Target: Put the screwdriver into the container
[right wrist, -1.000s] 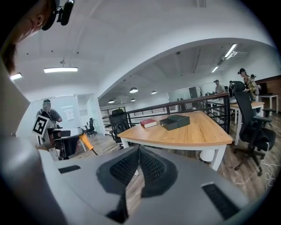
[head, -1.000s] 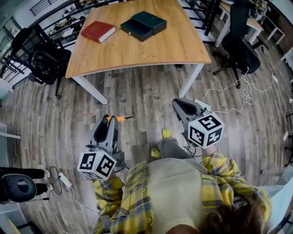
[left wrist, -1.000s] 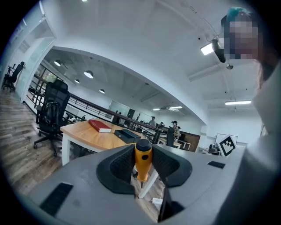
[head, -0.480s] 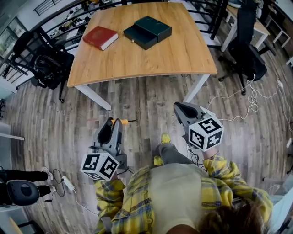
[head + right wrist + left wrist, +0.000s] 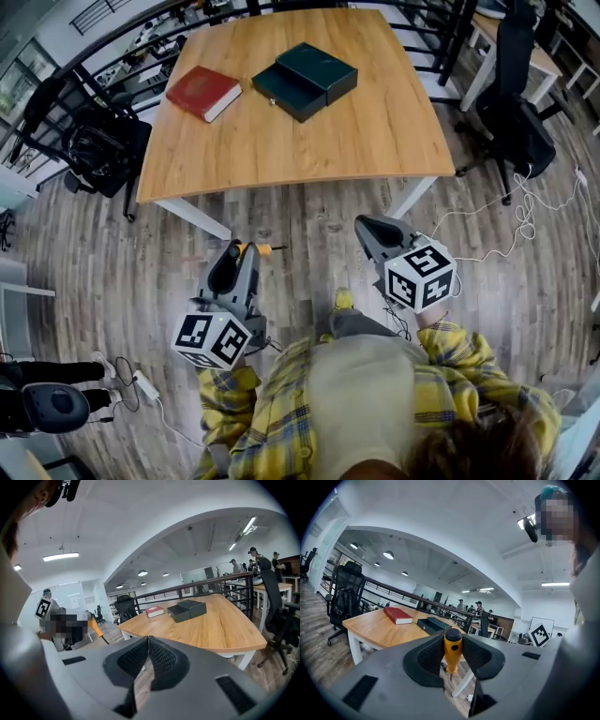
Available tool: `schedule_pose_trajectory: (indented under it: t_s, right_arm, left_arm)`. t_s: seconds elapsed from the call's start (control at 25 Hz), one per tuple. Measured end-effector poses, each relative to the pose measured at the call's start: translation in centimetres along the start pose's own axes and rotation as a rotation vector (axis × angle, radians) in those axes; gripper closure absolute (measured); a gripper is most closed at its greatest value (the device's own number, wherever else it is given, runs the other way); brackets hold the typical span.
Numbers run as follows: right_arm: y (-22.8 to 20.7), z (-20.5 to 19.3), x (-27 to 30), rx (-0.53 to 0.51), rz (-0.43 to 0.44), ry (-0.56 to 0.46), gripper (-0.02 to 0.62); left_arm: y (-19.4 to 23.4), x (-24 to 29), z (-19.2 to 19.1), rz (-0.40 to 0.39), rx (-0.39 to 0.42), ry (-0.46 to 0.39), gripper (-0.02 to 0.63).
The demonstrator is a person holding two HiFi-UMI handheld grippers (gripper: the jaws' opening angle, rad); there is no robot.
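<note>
Both grippers have been carried forward over the wooden floor (image 5: 112, 253), and the table (image 5: 281, 141) now sits nearer to them than a second ago. The screwdriver (image 5: 453, 648) is clamped by its yellow handle between the pads of the left gripper (image 5: 236, 255). In the head view its thin shaft is seen sticking out to the right of the jaws. The jaws of the right gripper (image 5: 148, 640) are pressed together, with nothing caught between them. The container (image 5: 305, 80), a dark green box in two offset parts, is seen lying on the tabletop, well apart from the screwdriver. A red book (image 5: 202, 92) is laid near it, to its left. The table edge is not yet reached by either gripper.
</note>
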State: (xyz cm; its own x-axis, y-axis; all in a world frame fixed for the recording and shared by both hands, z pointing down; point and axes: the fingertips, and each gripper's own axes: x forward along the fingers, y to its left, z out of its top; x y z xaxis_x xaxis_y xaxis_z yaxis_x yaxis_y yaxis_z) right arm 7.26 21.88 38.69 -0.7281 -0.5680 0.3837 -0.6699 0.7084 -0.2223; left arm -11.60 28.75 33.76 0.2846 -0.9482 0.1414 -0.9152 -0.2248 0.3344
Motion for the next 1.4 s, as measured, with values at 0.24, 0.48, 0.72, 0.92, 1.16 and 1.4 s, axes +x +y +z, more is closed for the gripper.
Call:
schedule_pose_trajectory:
  t_s: [0.24, 0.48, 0.72, 0.92, 1.16, 1.4]
  right_arm:
    - [-2.1, 1.7, 1.1, -0.002, 0.027, -0.005, 0.529]
    - [-4.7, 2.3, 1.9, 0.003, 0.025, -0.014, 0.529]
    - [-6.9, 2.8, 2.5, 0.01, 0.029, -0.026, 0.529]
    - [-8.1, 2.8, 3.1, 0.014, 0.043, -0.029, 0.53]
    - [-8.3, 2.2, 4.1, 0.007, 0.055, -0.008, 0.53]
    - [-8.8, 2.5, 5.3, 0.005, 0.054, 0.007, 0.529]
  left_arm:
    - [0.2, 3.1, 1.0, 0.011, -0.02, 0.005, 0.488]
    - [-0.1, 6.1, 1.7, 0.025, 0.014, 0.017, 0.488]
    - [-0.8, 9.6, 2.2, 0.015, 0.005, 0.035, 0.488]
    - [-1.8, 11.6, 2.3, 0.0, 0.017, 0.044, 0.488]
    - [-1.2, 12.4, 1.5, 0.012, 0.002, 0.068, 0.488]
    - [-0.4, 13.6, 2.0, 0.002, 0.004, 0.061, 0.488]
